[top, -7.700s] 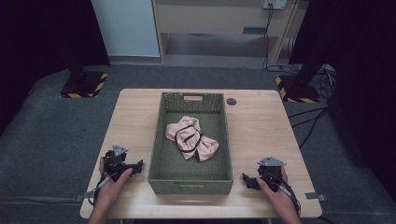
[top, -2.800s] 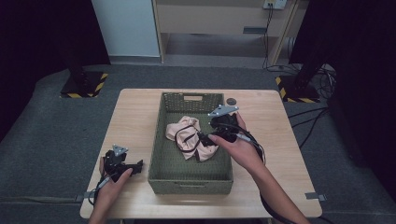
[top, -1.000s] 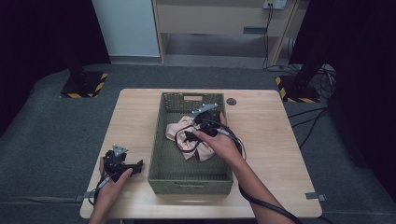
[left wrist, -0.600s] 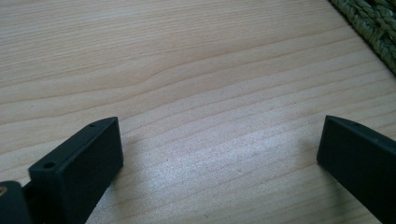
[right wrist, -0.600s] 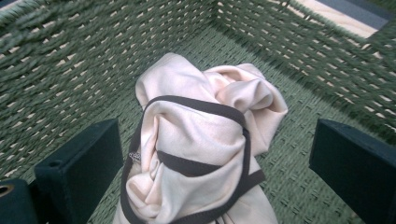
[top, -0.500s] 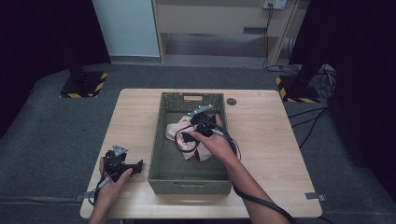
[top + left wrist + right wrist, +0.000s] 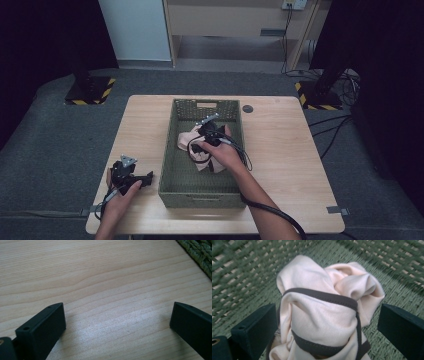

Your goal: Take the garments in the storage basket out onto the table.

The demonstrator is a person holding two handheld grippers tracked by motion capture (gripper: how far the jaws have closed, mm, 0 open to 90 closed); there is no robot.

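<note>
A crumpled pale pink garment with dark trim point(image 7: 189, 141) point(image 7: 322, 315) lies in the green woven basket point(image 7: 172, 180) at the table's middle. My right gripper point(image 7: 197, 146) point(image 7: 324, 332) reaches down into the basket from the right. It is open, its jaws standing on either side of the cloth bundle without closing on it. My left gripper point(image 7: 145, 178) point(image 7: 117, 325) rests open on the bare wood at the front left, just left of the basket, with nothing between its jaws.
The basket's woven wall point(image 7: 200, 255) is close at the left gripper's right. A small dark round disc point(image 7: 247, 108) lies on the light wooden table point(image 7: 295, 165) behind the basket's right corner. Bare wood stretches right of the basket.
My right gripper left the front right of the table, moved into the basket and came down leftward over the pink garment. The left gripper stayed put.
</note>
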